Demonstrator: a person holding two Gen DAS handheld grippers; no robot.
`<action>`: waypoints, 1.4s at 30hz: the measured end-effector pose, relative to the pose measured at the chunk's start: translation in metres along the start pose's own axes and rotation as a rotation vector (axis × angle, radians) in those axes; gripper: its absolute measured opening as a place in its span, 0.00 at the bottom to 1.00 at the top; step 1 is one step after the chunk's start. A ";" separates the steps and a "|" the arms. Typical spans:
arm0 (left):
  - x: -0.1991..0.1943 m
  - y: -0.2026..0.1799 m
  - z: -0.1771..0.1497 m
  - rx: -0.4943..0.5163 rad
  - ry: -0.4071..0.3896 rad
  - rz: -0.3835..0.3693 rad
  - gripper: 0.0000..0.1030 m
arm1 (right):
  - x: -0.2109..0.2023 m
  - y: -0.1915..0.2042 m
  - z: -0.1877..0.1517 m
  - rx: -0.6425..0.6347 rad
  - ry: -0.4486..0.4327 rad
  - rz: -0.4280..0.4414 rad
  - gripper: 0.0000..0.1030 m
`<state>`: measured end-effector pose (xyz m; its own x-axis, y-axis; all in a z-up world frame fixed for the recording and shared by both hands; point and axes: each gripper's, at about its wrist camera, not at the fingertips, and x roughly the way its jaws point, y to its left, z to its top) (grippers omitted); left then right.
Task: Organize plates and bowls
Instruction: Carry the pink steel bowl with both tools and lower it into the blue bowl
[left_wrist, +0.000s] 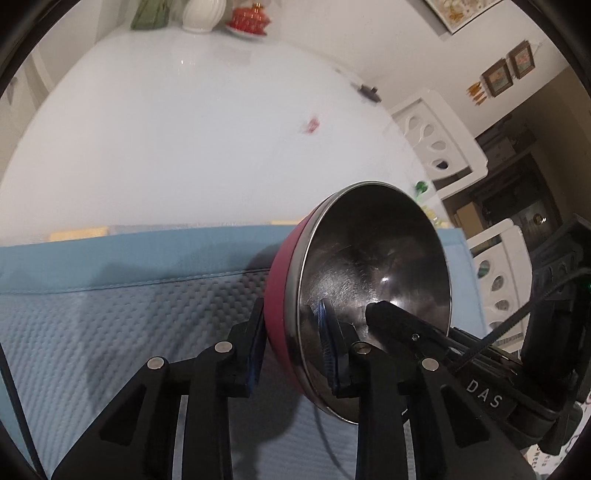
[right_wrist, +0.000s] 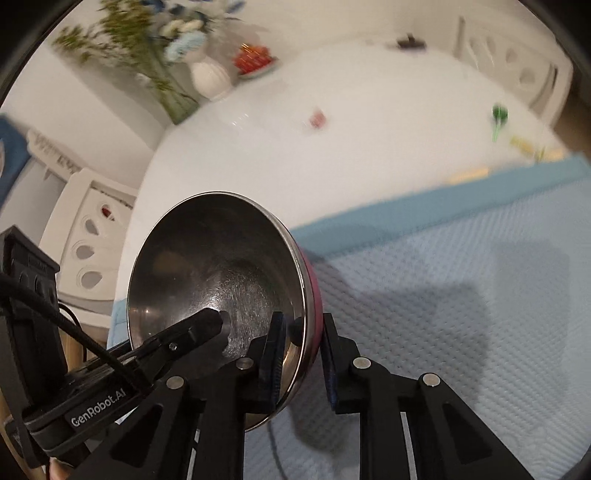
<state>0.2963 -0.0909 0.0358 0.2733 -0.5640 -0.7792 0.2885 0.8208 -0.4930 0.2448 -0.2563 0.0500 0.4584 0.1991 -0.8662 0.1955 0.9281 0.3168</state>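
A steel bowl with a dark red outside (left_wrist: 369, 266) is held tilted above a light blue textured mat (left_wrist: 110, 314). My left gripper (left_wrist: 291, 343) is shut on its rim, one finger outside, one inside. The right gripper's finger (left_wrist: 399, 317) reaches into the bowl from the right. In the right wrist view the same bowl (right_wrist: 221, 273) is tilted; my right gripper (right_wrist: 303, 354) is shut on its rim, and the left gripper's finger (right_wrist: 192, 328) reaches in from the left. No plates are in view.
The mat (right_wrist: 461, 295) lies on a white table (left_wrist: 184, 129). At the table's far end stand a white vase (right_wrist: 210, 77) with flowers and a red dish (right_wrist: 255, 59). Small red (right_wrist: 317, 118) and green (right_wrist: 498, 114) items lie on the table. White chairs (left_wrist: 436, 144) stand beside it.
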 end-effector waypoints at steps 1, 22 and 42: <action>-0.006 -0.002 -0.001 0.000 -0.010 -0.001 0.22 | -0.007 0.003 0.000 -0.007 -0.010 0.001 0.17; -0.183 -0.101 -0.103 0.053 -0.254 0.040 0.22 | -0.186 0.038 -0.089 -0.087 -0.094 0.132 0.17; -0.186 -0.066 -0.252 -0.180 -0.171 0.121 0.22 | -0.164 0.044 -0.207 -0.212 0.218 0.152 0.18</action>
<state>-0.0045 -0.0178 0.1163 0.4516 -0.4553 -0.7673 0.0807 0.8773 -0.4731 -0.0010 -0.1825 0.1261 0.2676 0.3820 -0.8846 -0.0558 0.9227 0.3816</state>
